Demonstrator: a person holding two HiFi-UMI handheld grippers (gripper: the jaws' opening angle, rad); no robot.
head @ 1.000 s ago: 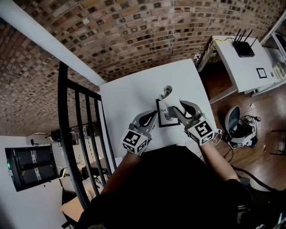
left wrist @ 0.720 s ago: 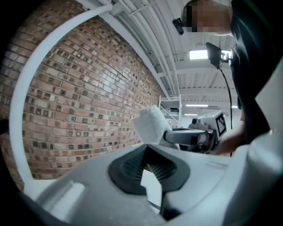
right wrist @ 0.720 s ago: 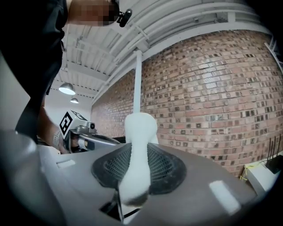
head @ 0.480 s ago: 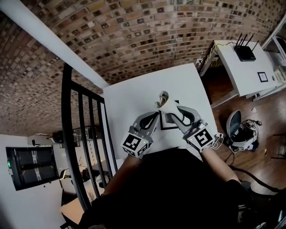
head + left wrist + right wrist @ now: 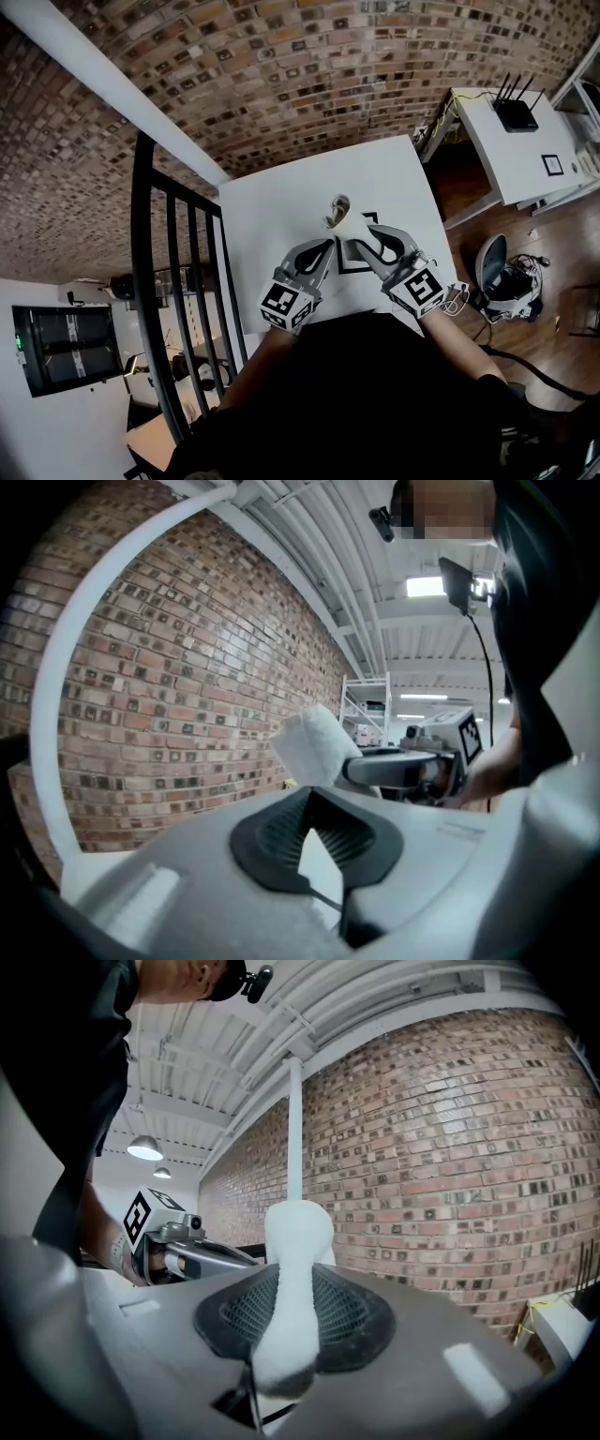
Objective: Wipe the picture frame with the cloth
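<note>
Frame point(image 5: 353, 262): black-edged, lying on the white table point(image 5: 281, 216), directly in front of the person and partly covered by both grippers and the cloth. Cloth point(image 5: 345, 222): white, rolled into a thick wad, over the frame's far edge and rising above it. Right gripper point(image 5: 367, 236): over the frame's right half, jaws clamped on the cloth, which is squeezed narrow between the ribbed pads and bulges past the tips. Left gripper point(image 5: 327, 247): at the frame's left edge, beside the right gripper. Its jaws meet at the tips, with only a pale wedge of gap nearer the camera; whether they pinch the frame's edge cannot be told. In the left gripper view the cloth and the right gripper stand just beyond the left tips. Brick wall point(image 5: 281, 75): beyond the frame, past the table's far edge.
</note>
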